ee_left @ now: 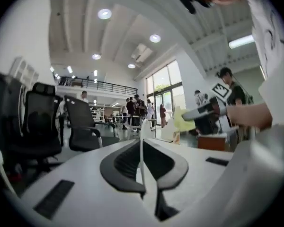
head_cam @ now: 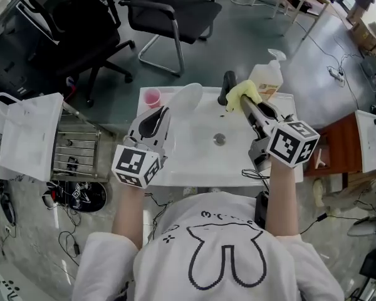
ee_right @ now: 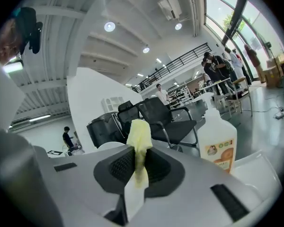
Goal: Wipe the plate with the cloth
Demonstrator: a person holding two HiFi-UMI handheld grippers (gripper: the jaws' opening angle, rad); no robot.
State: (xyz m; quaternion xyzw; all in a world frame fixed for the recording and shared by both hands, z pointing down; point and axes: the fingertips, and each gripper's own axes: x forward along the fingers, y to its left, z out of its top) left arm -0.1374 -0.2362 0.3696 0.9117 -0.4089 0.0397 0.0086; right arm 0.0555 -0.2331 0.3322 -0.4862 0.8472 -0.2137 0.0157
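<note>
Two grips: left fingers (ee_left: pixel 120 167) pinch the plate (head_cam: pixel 187 97), right fingers (ee_right: pixel 165 169) clamp the cloth (ee_right: pixel 139 136).

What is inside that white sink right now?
Only the drain shows on the bare bottom of the sink. The plate and cloth, held above in the jaws, cover its back part.

Left gripper (ee_left: pixel 142 148) has its fingers (ee_left: pixel 124 163) pinched shut on a thin white plate (ee_left: pixel 142 129), seen edge-on. Black office chairs (ee_left: pixel 83 124) sit around 9 o'clock. The right gripper (ee_left: pixel 186 114) and a yellow cloth (ee_left: pixel 182 122) are off at 3 o'clock.
</note>
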